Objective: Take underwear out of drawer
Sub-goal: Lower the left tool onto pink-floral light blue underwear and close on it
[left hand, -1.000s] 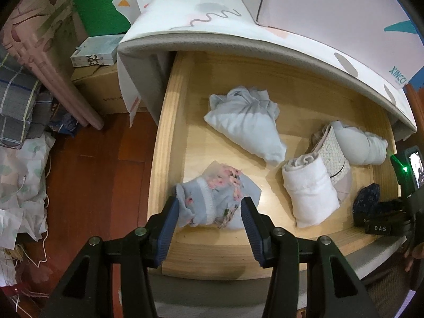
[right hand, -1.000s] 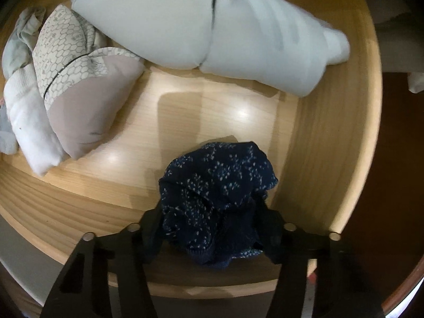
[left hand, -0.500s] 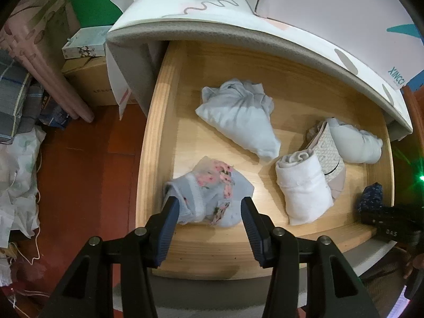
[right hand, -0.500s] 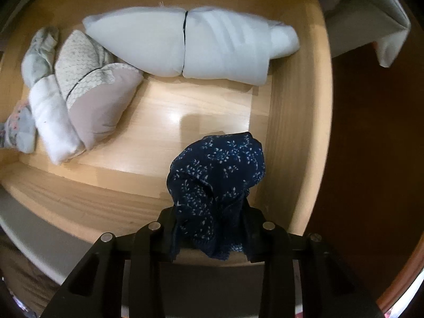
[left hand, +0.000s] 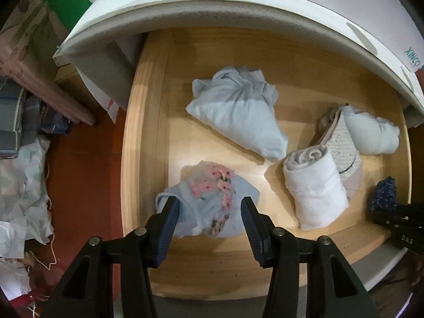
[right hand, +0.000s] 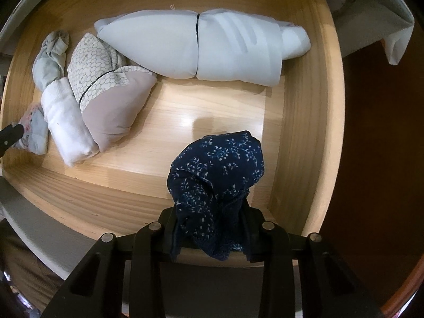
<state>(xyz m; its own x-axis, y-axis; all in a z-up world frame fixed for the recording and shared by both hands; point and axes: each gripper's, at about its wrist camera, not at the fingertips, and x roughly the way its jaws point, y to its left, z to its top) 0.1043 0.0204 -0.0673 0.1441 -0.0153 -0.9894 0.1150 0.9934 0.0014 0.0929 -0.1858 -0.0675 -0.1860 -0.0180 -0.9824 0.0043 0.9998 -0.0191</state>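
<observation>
The wooden drawer [left hand: 148, 132] stands pulled out under a bed. Near its front left corner lies a pale blue pair of underwear with pink flowers [left hand: 209, 201]. My left gripper [left hand: 209, 212] points straight down over it, open, one finger on each side; I see no squeeze on the cloth. At the drawer's [right hand: 304, 106] right end, my right gripper [right hand: 212, 212] is shut on a navy underwear with white flowers [right hand: 217, 175], which hangs bunched above the drawer floor. The left wrist view shows that navy piece [left hand: 385, 193] at the right edge.
Other bundles lie in the drawer: a pale blue one [left hand: 238, 111], a white roll [left hand: 315, 188], a beige honeycomb-patterned piece [right hand: 106, 92] and a long white roll [right hand: 198, 47]. A patterned mattress edge [left hand: 238, 13] overhangs the back. Red-brown floor [left hand: 79, 172] and piled cloth [left hand: 21, 172] lie left.
My right gripper closed on the navy underwear and raised it off the drawer floor. My left gripper sank closer over the flowered underwear, its jaws unchanged.
</observation>
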